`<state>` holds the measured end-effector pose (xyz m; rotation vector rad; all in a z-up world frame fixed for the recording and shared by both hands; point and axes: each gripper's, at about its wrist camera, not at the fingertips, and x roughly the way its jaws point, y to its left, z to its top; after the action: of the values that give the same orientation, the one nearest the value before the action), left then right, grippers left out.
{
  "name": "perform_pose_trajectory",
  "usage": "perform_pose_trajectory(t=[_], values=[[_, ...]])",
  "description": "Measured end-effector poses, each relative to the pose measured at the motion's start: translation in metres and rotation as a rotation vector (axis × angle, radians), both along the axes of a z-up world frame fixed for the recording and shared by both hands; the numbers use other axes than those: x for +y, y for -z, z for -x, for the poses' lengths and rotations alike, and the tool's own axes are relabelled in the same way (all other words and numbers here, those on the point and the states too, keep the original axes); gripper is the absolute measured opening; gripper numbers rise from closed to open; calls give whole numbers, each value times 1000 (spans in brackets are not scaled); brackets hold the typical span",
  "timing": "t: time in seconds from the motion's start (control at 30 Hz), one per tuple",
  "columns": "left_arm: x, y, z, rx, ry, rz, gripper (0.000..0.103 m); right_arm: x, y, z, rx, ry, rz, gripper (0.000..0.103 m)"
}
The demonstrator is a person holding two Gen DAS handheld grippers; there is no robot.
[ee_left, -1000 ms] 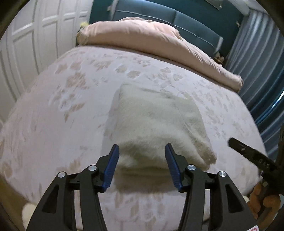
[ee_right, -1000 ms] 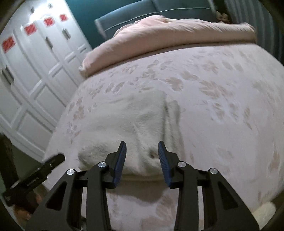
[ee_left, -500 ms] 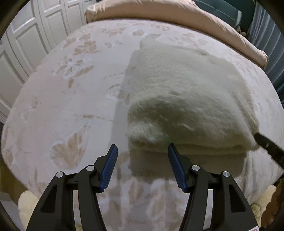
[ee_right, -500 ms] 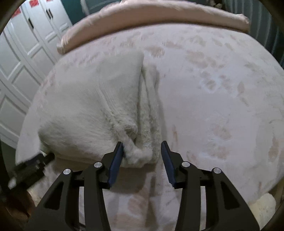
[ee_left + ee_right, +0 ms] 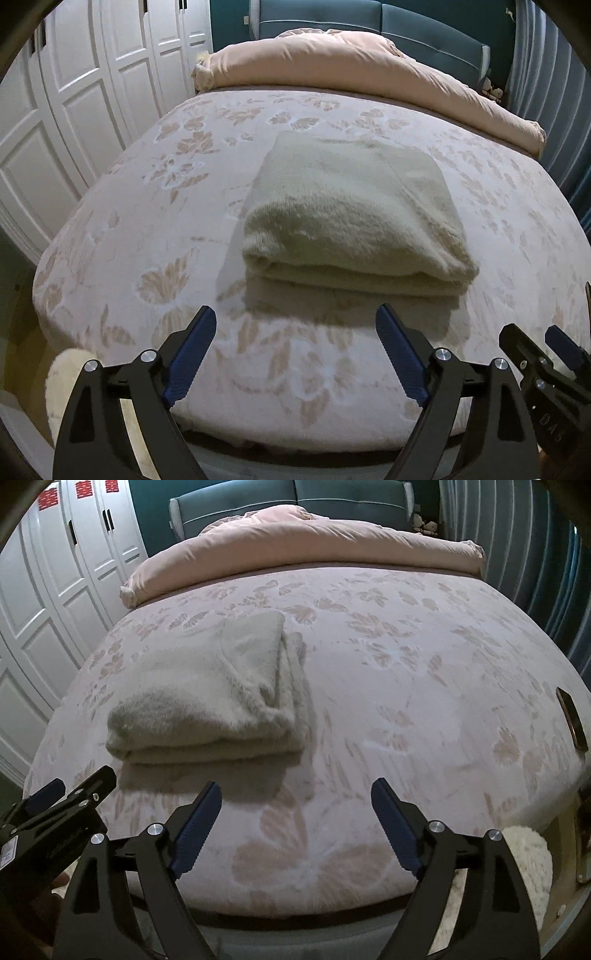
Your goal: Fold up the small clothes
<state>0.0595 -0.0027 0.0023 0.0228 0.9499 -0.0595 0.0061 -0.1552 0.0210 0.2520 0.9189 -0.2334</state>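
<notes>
Pulled back from the folded cream garment [image 5: 354, 214] since the earlier frames, with the jaws of both grippers just opened and nothing between them. On the floral bedspread [image 5: 147, 229], garment lying as 1 flat bundle, long axis running toward the pink duvet [image 5: 351, 66], folded edge nearest the grippers. Left gripper [image 5: 295, 354] spread wide, straight short of the garment. Right gripper [image 5: 295, 829] equally spread, garment ahead and to its left, so left hand nearer.

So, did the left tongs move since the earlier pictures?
Yes. The left tongs backed away from the folded cream garment toward the bed's near edge, their jaws just opening, nothing between them.
</notes>
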Motion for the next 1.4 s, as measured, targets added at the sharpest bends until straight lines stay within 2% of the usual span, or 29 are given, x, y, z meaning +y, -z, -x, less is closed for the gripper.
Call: perform_pose_trajectory(t=[0.33, 0.53, 0.83, 1.03, 1.2, 1.4], values=[[-4, 10, 18, -16, 2, -40, 86, 10, 14, 17, 7, -4, 28, 85], [0, 20, 22, 2, -12, -69, 85, 24, 23, 18, 30, -31, 53, 85], [12, 28, 18, 41, -41, -60, 82, 36, 27, 14, 49, -47, 68, 85], [12, 30, 16, 45, -38, -68, 78, 39, 28, 11, 59, -49, 72, 85], [14, 32, 14, 51, -44, -65, 77, 41, 29, 9, 62, -51, 74, 85], [13, 33, 14, 33, -39, -96, 78, 44, 32, 7, 70, -50, 80, 85]])
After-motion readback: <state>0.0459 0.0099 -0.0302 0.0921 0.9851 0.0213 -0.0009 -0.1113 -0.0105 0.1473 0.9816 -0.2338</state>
